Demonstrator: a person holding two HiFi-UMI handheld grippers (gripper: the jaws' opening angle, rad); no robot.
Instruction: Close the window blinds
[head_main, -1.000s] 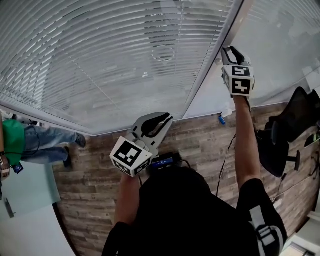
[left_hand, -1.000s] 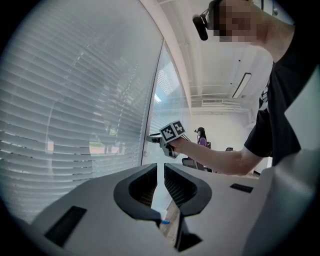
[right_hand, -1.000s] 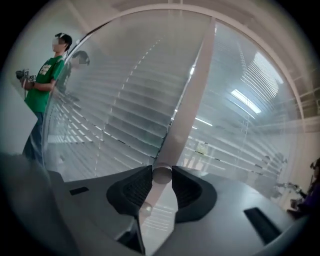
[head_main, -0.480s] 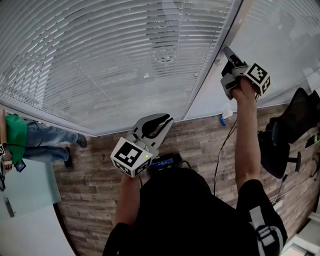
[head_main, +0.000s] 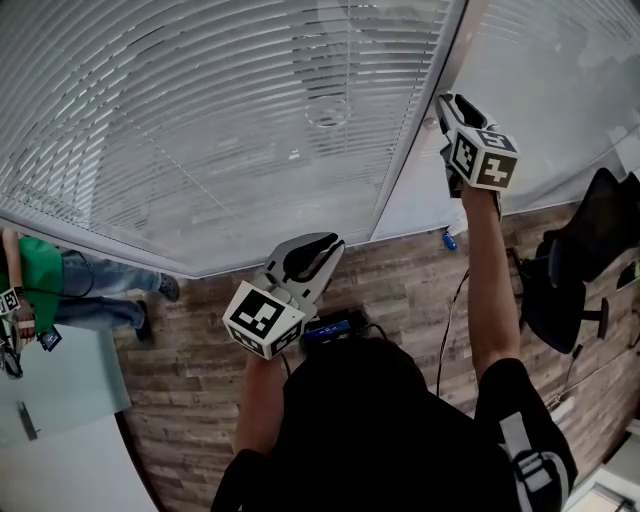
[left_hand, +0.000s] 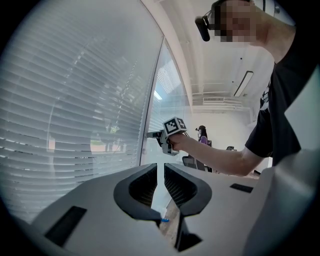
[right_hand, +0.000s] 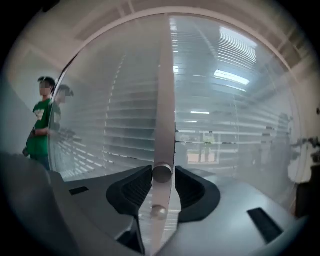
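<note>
Right gripper (head_main: 446, 103) up at frame (head_main: 420, 130) beside blinds (head_main: 200, 120), clenched on knob (right_hand: 161, 173). Knob shows only in right gripper view. Left gripper (head_main: 325, 247) low, jaws all but together, empty.

Bright daylight through blinds (head_main: 200, 130); gripper views fisheye-warped, dark-cornered, foreground soft.
</note>
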